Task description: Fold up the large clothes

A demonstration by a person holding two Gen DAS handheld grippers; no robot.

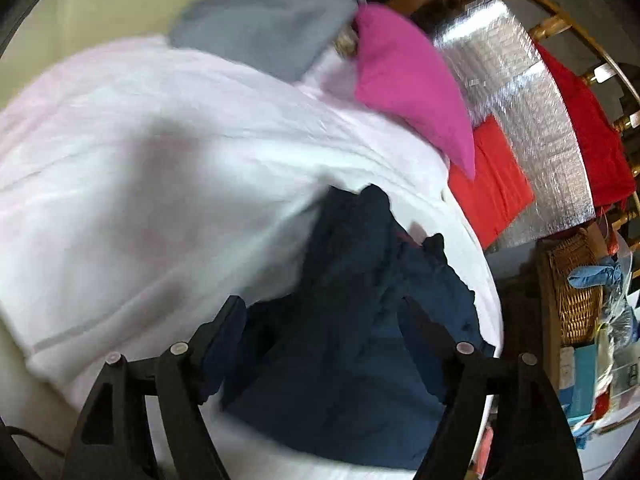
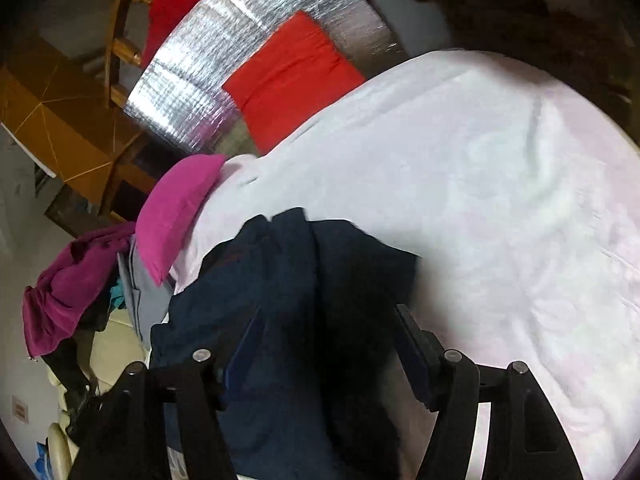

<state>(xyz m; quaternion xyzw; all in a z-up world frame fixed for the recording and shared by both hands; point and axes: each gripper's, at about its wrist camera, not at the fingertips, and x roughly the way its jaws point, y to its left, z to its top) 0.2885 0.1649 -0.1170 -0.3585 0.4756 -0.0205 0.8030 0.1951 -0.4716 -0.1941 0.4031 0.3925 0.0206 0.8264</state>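
A dark navy garment (image 1: 352, 300) lies bunched on a white sheet (image 1: 160, 168); it also shows in the right wrist view (image 2: 288, 280) on the same sheet (image 2: 500, 200). My left gripper (image 1: 324, 312) is open, its fingers spread over the navy cloth with the cloth between them. My right gripper (image 2: 328, 320) is open too, fingers apart above the navy garment's bunched middle. Whether either gripper touches the cloth I cannot tell.
A folded pink cloth (image 1: 408, 80) and a grey garment (image 1: 272, 16) lie at the sheet's far edge. A folded red cloth (image 1: 492, 184) rests on a silver foil mat (image 1: 520, 92). A wicker basket (image 1: 576, 292) stands beside it. A magenta garment (image 2: 68, 284) hangs at the left.
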